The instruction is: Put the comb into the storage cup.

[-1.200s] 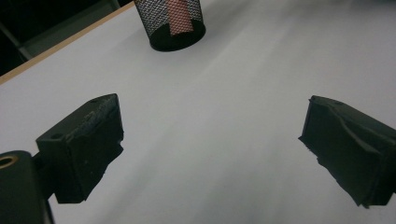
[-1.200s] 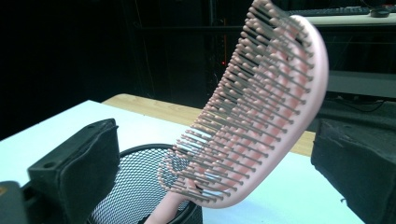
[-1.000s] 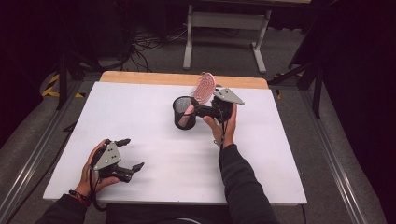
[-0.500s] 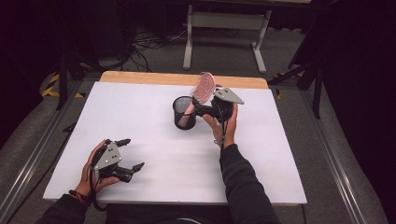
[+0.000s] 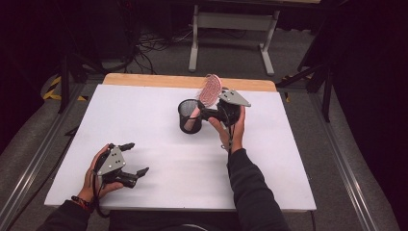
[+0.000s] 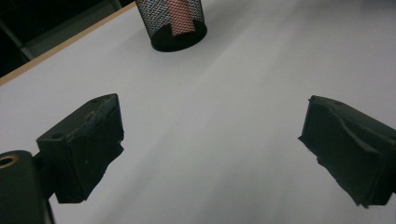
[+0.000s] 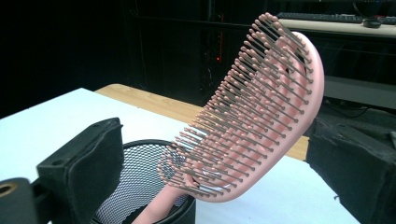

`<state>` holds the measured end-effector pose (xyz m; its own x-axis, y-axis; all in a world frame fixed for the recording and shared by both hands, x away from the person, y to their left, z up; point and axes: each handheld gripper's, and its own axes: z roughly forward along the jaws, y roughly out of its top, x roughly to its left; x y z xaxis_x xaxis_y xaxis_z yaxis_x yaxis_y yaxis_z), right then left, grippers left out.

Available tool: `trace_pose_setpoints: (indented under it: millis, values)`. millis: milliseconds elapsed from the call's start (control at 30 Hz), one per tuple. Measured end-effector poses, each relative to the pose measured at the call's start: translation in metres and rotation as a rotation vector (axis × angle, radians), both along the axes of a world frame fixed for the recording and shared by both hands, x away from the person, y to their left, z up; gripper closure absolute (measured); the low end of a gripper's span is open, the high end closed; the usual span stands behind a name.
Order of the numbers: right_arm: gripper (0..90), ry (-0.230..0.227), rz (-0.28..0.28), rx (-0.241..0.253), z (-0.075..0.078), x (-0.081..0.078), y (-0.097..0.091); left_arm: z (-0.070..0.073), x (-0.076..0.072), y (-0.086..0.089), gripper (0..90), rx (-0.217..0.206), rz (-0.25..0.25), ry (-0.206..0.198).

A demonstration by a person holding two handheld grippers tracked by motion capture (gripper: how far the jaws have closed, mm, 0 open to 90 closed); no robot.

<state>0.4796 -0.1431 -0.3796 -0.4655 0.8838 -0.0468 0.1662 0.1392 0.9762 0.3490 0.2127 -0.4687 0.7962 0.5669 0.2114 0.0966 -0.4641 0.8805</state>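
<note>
Jaws of the right gripper (image 7: 219, 154) stand apart either side of the pink hairbrush (image 7: 261, 107), gripping nothing; as half a second ago, nothing has shifted. Its handle sits in the black mesh cup (image 5: 189, 116) at frame centre in the high view, so the placing looks done. Lower left, the left gripper (image 5: 137, 159) rests open on the white table (image 5: 159, 159).

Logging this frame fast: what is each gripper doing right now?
Left gripper: open, empty, resting low near the table's front edge.
Right gripper: open, jaws either side of the pink hairbrush, whose handle stands in the mesh cup.
</note>
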Motion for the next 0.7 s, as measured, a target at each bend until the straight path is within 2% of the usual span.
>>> trace_pose_setpoints:
  millis: [700]
  values:
    - [5.0, -0.044, 0.008, -0.038, 0.007, -0.012, 0.002, 0.000, 0.000, 0.000, 6.3, 0.001, -0.001, 0.002]
